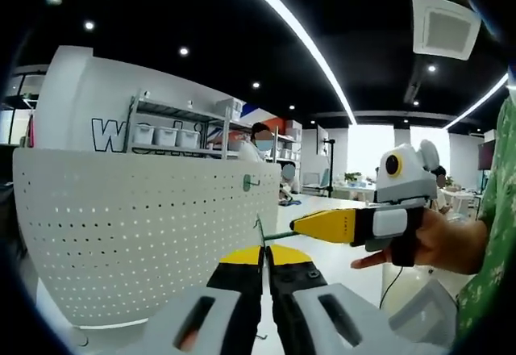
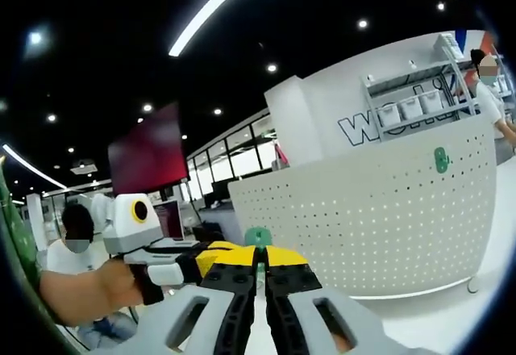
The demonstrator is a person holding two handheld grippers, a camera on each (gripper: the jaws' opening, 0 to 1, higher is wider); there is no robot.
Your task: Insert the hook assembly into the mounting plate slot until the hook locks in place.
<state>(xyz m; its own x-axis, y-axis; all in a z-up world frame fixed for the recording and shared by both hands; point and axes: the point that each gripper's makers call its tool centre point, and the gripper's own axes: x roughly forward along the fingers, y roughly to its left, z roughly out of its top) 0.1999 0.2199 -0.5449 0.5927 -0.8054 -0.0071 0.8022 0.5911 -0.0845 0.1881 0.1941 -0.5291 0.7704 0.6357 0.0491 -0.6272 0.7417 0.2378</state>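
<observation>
A white perforated mounting plate [image 1: 137, 226] stands upright ahead of me, also seen in the right gripper view [image 2: 379, 218]. One green hook [image 1: 250, 182] [image 2: 441, 159] sits in it near its top edge. My left gripper [image 1: 264, 252] is shut on the thin wire end of a second hook assembly [image 1: 260, 227]. My right gripper [image 1: 297, 226] comes in from the right, shut on that assembly's green part [image 2: 258, 236]. In the right gripper view its own jaws [image 2: 258, 260] meet the left gripper [image 2: 211, 252] tip to tip. The assembly hangs short of the plate.
The plate stands on a white table [image 1: 343, 270]. A person's hand [image 1: 443, 242] holds the right gripper, a green sleeve [image 1: 492, 234] beside it. Behind the plate are a shelf with bins [image 1: 165, 135] and seated people. A dark red screen [image 2: 149, 157] hangs at left.
</observation>
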